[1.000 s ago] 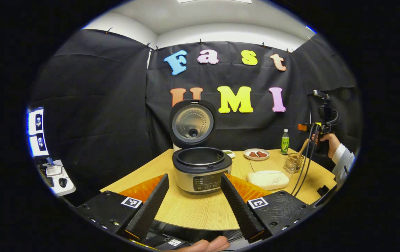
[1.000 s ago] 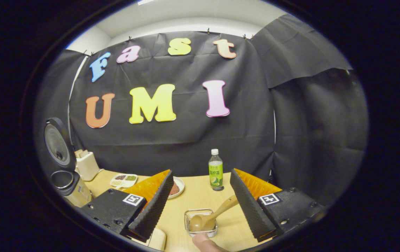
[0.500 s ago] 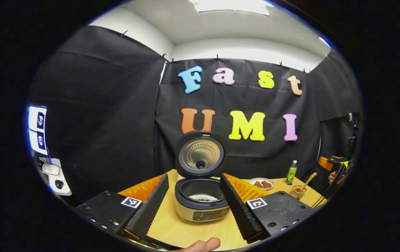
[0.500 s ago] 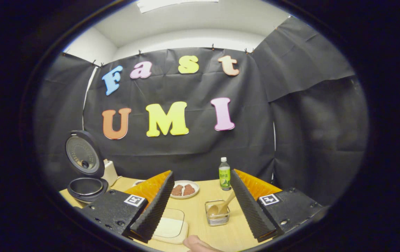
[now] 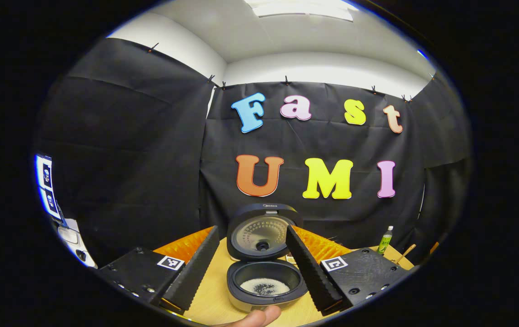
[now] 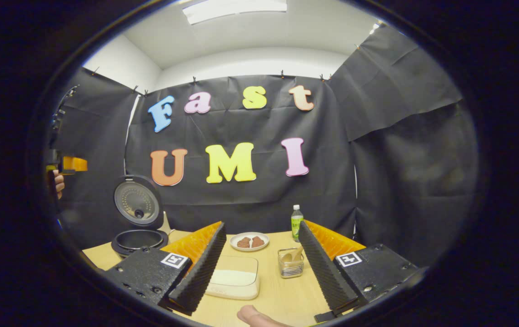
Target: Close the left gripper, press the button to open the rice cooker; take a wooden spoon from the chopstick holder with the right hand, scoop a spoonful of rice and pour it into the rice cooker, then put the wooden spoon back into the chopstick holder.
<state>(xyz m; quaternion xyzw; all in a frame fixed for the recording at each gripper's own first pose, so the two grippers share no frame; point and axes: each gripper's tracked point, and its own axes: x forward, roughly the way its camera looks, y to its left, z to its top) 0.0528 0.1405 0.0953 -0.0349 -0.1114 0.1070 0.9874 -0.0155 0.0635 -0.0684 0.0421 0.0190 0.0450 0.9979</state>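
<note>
Wooden surface (image 6: 277,290): wooden spoon (image 6: 296,254) stands in chopstick holder (image 6: 290,265), dead ahead of the open, empty right gripper (image 6: 259,268), handle tilting right; left gripper (image 5: 252,268) likewise open.

Both grippers sit higher and farther back than a second ago. The left gripper (image 5: 252,268) now looks down into the open rice cooker (image 5: 266,284), exposing rice. The right gripper (image 6: 259,268) has withdrawn from the chopstick holder (image 6: 290,265).
</note>
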